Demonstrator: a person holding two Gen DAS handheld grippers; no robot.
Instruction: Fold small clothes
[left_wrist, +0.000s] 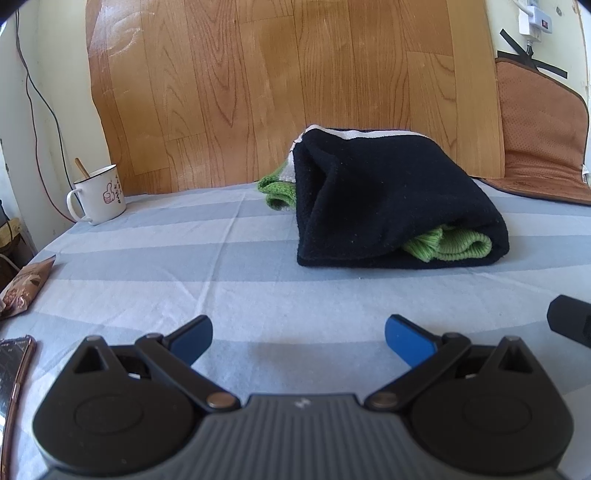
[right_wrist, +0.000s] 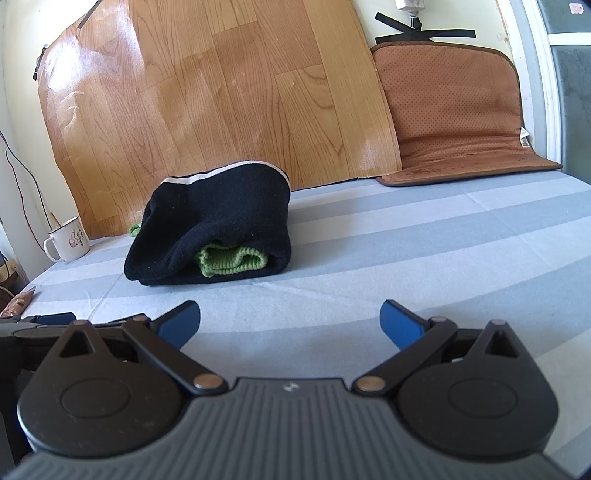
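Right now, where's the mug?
Left wrist view: white mug stands at far left on the striped sheet, against the wood-grain panel, well left of the folded dark garment.

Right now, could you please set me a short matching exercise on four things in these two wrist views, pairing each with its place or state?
Things:
1. black garment
2. green knit
3. white mug
4. left gripper

Places or states:
A. stands at the far left of the bed, beside the wall
B. open, holding nothing
C. folded in a bundle on the striped sheet
D. peeks out from inside the bundle

Pairs: 1-C, 2-D, 3-A, 4-B
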